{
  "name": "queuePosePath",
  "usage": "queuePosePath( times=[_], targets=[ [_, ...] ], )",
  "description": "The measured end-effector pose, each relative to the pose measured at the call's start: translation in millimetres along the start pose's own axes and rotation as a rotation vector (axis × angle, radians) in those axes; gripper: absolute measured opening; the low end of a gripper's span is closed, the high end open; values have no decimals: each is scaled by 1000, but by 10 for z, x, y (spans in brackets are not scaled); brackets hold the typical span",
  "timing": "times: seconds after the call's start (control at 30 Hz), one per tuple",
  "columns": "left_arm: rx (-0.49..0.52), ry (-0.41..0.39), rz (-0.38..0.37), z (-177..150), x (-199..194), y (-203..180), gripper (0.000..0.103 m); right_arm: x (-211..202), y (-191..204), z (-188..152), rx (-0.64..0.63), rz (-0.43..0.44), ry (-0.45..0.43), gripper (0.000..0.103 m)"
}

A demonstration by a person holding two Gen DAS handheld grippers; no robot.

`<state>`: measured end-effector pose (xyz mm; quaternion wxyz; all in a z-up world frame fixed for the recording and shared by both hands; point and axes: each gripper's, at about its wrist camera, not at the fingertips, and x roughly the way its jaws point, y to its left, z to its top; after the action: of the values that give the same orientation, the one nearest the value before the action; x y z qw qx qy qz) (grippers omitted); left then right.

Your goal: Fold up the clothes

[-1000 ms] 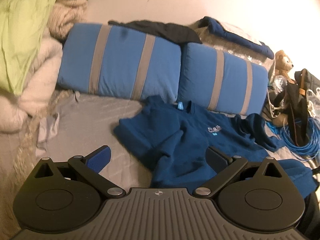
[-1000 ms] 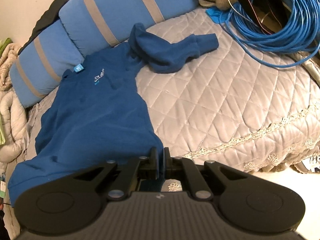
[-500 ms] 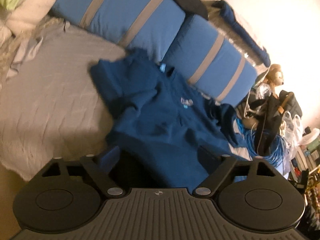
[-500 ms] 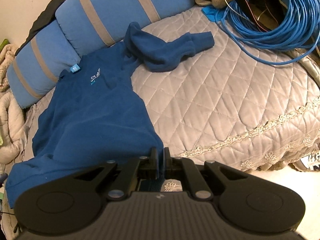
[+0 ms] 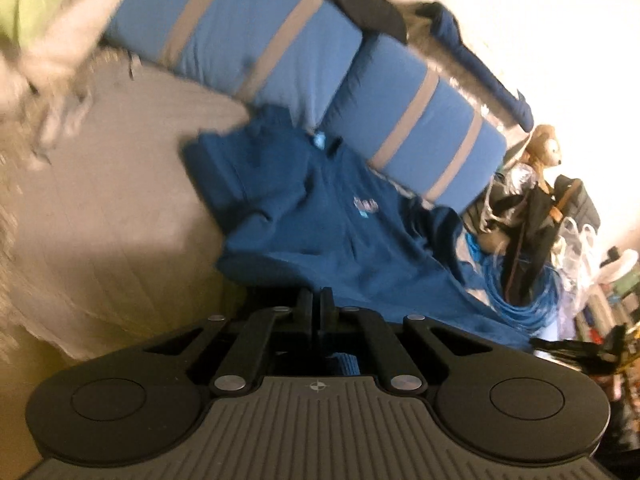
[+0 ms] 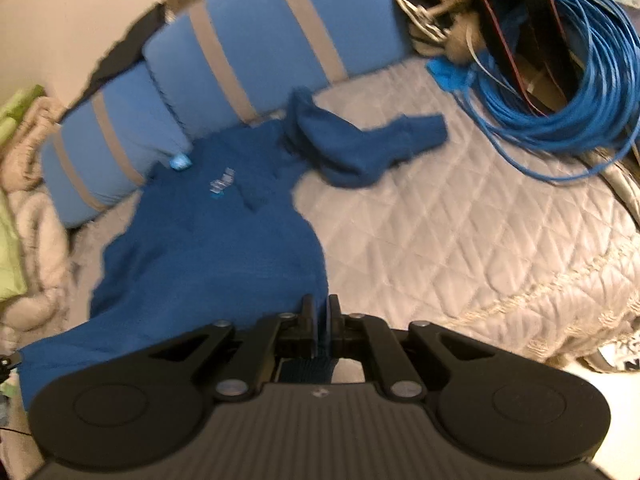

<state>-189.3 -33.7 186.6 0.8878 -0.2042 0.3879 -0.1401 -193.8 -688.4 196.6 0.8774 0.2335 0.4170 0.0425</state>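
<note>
A dark blue sweatshirt (image 5: 320, 224) lies face up on the grey quilted bed (image 6: 460, 232), collar toward the pillows. It also shows in the right wrist view (image 6: 208, 240), with one sleeve (image 6: 372, 144) bunched out to the right. My left gripper (image 5: 318, 300) is shut on the sweatshirt's hem at the near left corner. My right gripper (image 6: 320, 312) is shut on the hem at the near right corner, blue cloth showing between the fingers.
Two blue pillows with grey stripes (image 5: 280, 52) line the back of the bed. A coil of blue cable (image 6: 560, 100) and bags lie at the right. Beige and green blankets (image 6: 16, 200) are piled at the left. A teddy bear (image 5: 544, 148) sits far right.
My left gripper was open over the left hem and has shut on it. The right gripper stays shut on the hem and has shifted slightly; the sweatshirt has been pulled a little.
</note>
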Motion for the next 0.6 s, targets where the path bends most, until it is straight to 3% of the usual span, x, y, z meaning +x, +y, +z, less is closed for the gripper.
queuePosePath(
  times=[0.13,0.3,0.33,0.4,0.5,0.6],
  targets=[
    [26,-40,87,65,-182,28,3,-147,253,-2,-31,76,-2,2],
    [-15,31,162,-47,6,192,9,-16,245,-129,5,115,61,2],
    [-23,40,172,-69,52,222,13,32,193,-141,18,100,69,2],
    [-47,22,184,-86,79,291,36,114,62,-160,47,62,75,2],
    [-95,-11,153,-85,93,395,58,186,-88,-175,86,54,91,2],
    [-115,-12,126,-104,134,468,65,239,-142,-189,85,50,102,3]
  ],
)
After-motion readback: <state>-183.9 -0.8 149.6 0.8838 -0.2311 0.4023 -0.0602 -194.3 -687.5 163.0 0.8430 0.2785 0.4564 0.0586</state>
